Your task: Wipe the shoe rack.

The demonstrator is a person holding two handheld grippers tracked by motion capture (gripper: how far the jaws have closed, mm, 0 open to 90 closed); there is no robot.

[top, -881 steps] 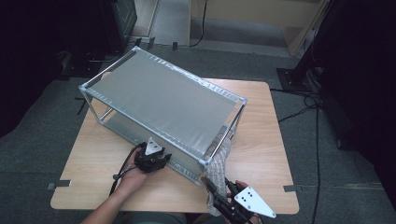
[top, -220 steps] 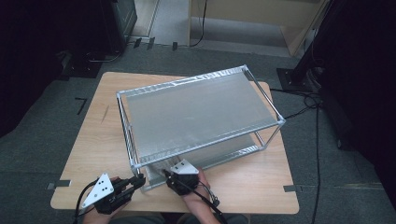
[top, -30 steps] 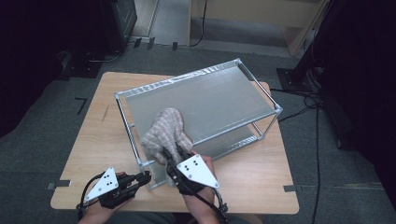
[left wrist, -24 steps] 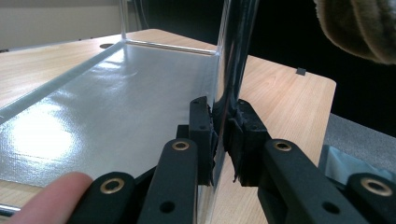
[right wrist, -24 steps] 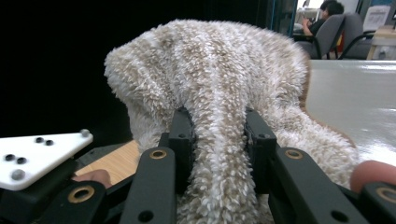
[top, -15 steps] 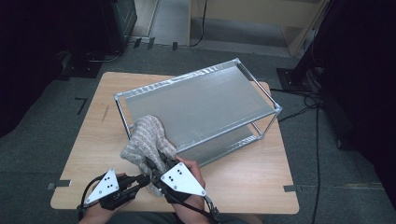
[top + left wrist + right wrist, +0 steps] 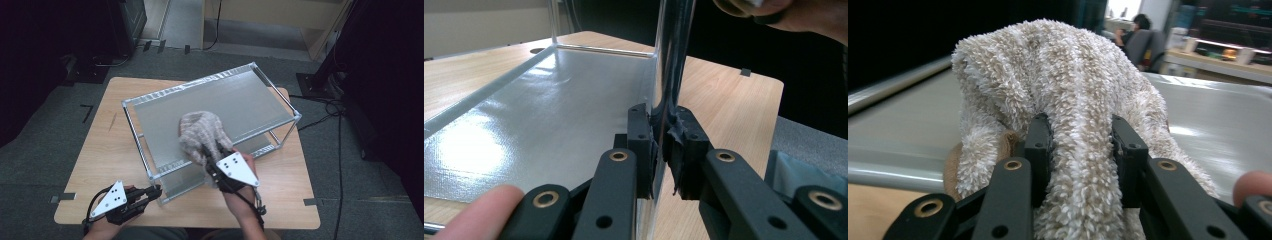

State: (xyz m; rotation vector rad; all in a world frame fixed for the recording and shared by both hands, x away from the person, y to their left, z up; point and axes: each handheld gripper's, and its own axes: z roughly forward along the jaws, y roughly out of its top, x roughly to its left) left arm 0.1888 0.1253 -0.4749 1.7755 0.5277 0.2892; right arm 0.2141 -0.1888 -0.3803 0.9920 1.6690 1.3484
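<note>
Wooden tabletop (image 7: 100,150) carrying a two-tier metal shelf rack (image 7: 250,95), one gripper clamped on it, the other working a cloth.

Left gripper (image 7: 150,192): jaws pressed together on the rack's near corner post (image 7: 664,100), one pad on each side of the post. Right gripper (image 7: 210,160): jaws part-spread, just been opening, pinching a fold of the fluffy beige towel (image 7: 202,132) between them; beyond the jaws the towel lies bunched on the rack's top shelf.

A light wooden bench (image 7: 100,150) with rounded corners stands on grey carpet. A two-tier metal shelf rack (image 7: 165,95) rests directly on it, set at an angle across the middle. A beige fluffy cloth (image 7: 200,132) lies on the rack's top shelf.
</note>
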